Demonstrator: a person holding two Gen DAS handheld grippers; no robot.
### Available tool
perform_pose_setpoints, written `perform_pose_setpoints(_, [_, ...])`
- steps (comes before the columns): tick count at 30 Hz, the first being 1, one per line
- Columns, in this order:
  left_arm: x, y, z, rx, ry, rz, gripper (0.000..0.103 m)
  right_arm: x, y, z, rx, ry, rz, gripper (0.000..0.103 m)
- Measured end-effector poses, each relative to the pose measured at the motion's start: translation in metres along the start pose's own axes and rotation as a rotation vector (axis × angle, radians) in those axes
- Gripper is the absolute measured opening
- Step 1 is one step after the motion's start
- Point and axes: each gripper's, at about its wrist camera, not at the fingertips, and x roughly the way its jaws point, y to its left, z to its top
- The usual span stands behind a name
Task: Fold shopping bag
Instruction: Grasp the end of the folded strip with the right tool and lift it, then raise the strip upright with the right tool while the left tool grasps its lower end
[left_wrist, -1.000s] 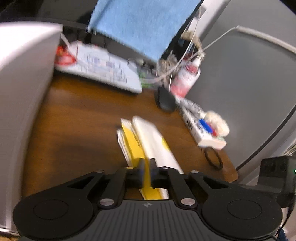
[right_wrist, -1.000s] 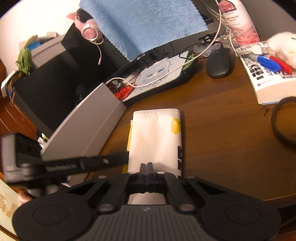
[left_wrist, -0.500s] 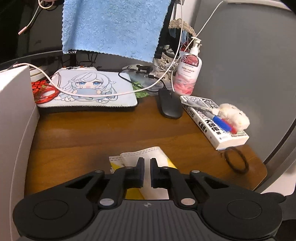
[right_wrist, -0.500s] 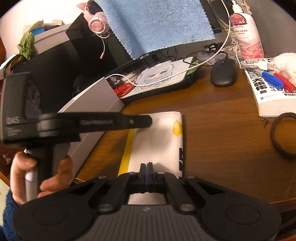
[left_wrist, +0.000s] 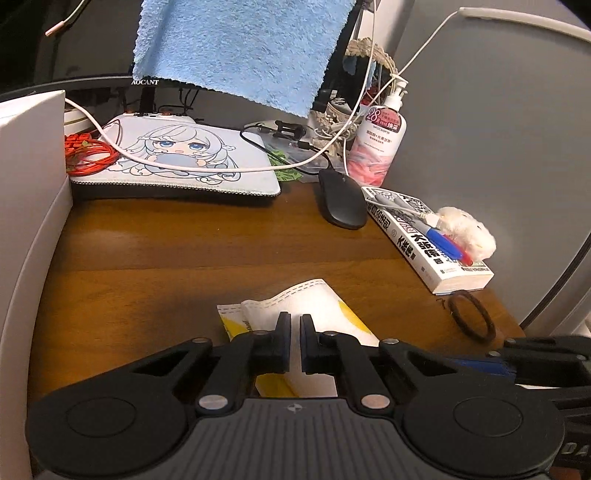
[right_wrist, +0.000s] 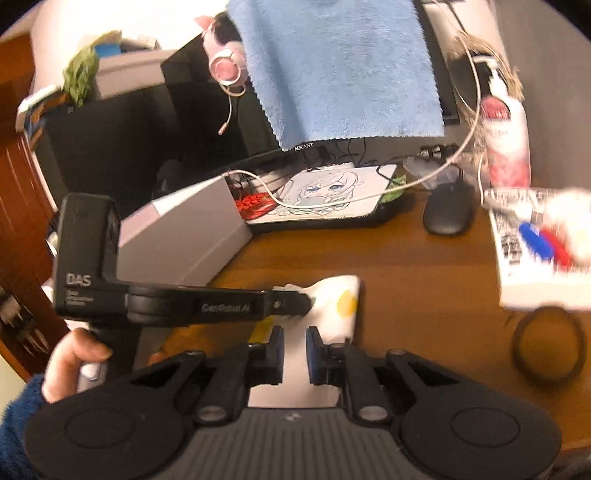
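Note:
The shopping bag (left_wrist: 317, 306), white with yellow patches, lies folded into a narrow strip on the wooden desk (left_wrist: 166, 258). Its stitched far edge is raised and rumpled. My left gripper (left_wrist: 294, 343) sits over the bag's far part, fingers nearly together with white fabric in the slit. In the right wrist view the left gripper (right_wrist: 304, 297) comes in from the left and its tip is buried in the bunched end of the bag (right_wrist: 332, 295). My right gripper (right_wrist: 295, 347) hovers over the near part of the bag, open, with white fabric showing in the gap.
A black mouse (left_wrist: 341, 201), a book (left_wrist: 424, 236) with pens and a fluffy toy, and a black hair tie (left_wrist: 471, 314) lie to the right. A printed mouse pad (left_wrist: 177, 155) and lotion bottle (left_wrist: 376, 147) stand behind. A white box (left_wrist: 26, 221) walls the left. A hand (right_wrist: 74, 362) holds the left gripper.
My right gripper was shut and has opened. The left gripper swung round to the bag's far end, which now looks lifted and bunched instead of flat.

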Motion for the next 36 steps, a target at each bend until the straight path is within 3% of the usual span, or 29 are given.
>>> perform_pose_setpoints(5, [0.0,0.003,-0.001,-0.015,-0.002,-0.016,0.006,0.021,0.009,-0.002,-0.08,0.043,-0.059,0.012])
perform_pose_setpoints(12, [-0.001,0.001,-0.003,-0.009,-0.003,-0.021,0.006,0.021,0.013,-0.019,-0.08,0.014,-0.087,0.011])
perform_pose_setpoints(21, [-0.009,-0.001,-0.013,0.006,0.012,-0.088,0.006,0.005,0.016,-0.036,-0.001,0.014,-0.01,0.011])
perform_pose_setpoints(25, [-0.014,0.001,-0.018,0.012,0.022,-0.122,0.006,-0.006,-0.001,-0.037,0.124,0.01,0.099,0.014])
perform_pose_setpoints(29, [-0.016,0.013,-0.021,-0.049,0.043,-0.196,0.006,-0.024,-0.033,-0.041,0.307,-0.012,0.216,0.032])
perform_pose_setpoints(33, [-0.018,0.024,-0.025,-0.105,0.064,-0.262,0.006,-0.032,-0.073,-0.057,0.546,-0.018,0.332,0.032])
perform_pose_setpoints(36, [-0.02,0.024,-0.028,-0.12,0.073,-0.279,0.006,-0.019,-0.089,-0.071,0.641,0.038,0.372,0.034])
